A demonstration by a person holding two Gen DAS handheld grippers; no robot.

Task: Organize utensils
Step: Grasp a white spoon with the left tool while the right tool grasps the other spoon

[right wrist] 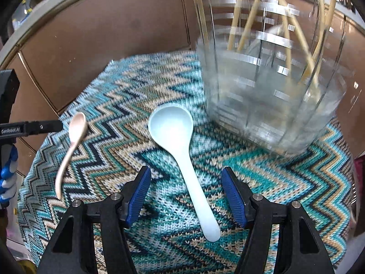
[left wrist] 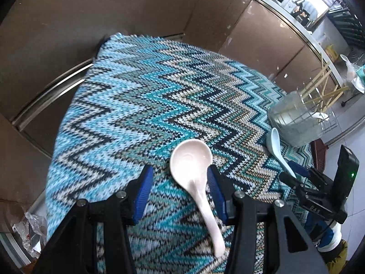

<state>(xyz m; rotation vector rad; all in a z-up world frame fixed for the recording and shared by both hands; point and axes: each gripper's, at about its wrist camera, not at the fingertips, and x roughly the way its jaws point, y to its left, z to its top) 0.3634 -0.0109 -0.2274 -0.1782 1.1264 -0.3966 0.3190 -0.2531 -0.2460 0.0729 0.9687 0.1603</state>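
A pale pink ceramic spoon (left wrist: 194,171) lies on the zigzag knit cloth (left wrist: 136,105). My left gripper (left wrist: 180,173) is open with its jaws on either side of the spoon's neck. A light blue spoon (right wrist: 180,150) lies on the cloth in the right wrist view, bowl away from me. My right gripper (right wrist: 186,175) is open and straddles its handle. The blue spoon also shows in the left wrist view (left wrist: 276,146), and the pink spoon in the right wrist view (right wrist: 73,141). A clear wire-framed holder (right wrist: 269,86) with wooden chopsticks (right wrist: 253,16) stands at the right.
Brown panelled walls (left wrist: 68,34) with metal trim surround the cloth-covered table. The holder (left wrist: 294,116) sits at the table's right edge in the left wrist view. Crumpled plastic (left wrist: 29,228) lies at the lower left. The other gripper's body (left wrist: 319,189) is at right.
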